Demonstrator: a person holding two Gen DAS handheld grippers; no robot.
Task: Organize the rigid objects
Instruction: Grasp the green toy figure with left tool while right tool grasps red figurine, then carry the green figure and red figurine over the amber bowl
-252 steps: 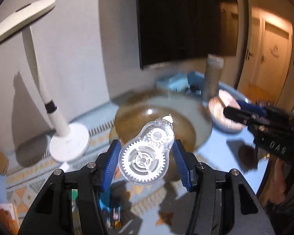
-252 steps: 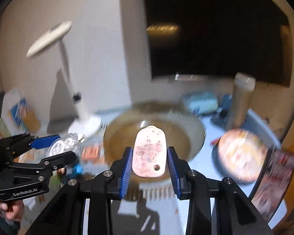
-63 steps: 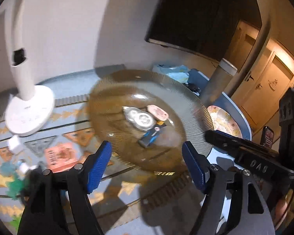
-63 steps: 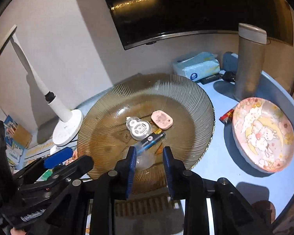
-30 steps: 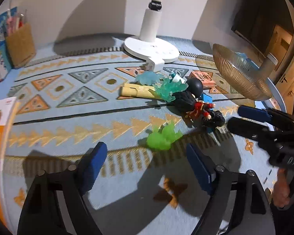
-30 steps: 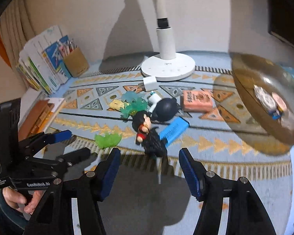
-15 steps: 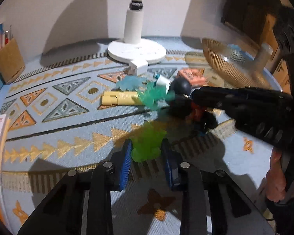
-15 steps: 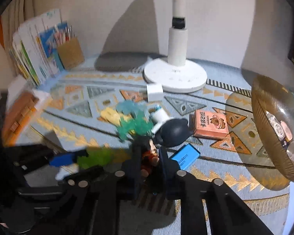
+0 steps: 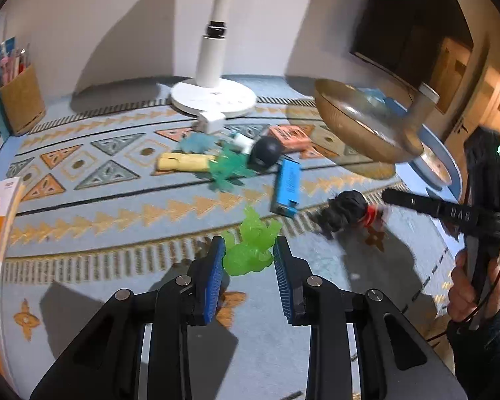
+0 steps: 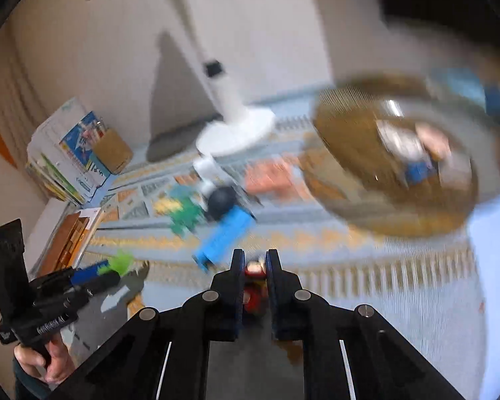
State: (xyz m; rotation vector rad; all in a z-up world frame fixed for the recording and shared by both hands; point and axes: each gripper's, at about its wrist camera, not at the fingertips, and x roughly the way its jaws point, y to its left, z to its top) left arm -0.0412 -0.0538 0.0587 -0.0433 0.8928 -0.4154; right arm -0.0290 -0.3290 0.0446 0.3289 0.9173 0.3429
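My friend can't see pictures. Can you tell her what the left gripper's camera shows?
The left gripper pinches a bright green toy figure above a patterned mat. Beyond lie a blue lighter, other small toys and a white lamp base.

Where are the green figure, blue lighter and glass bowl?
green figure (image 9: 250, 250), left wrist view, its body.
blue lighter (image 9: 286, 186), left wrist view, its case.
glass bowl (image 9: 356, 130), left wrist view, its side wall.
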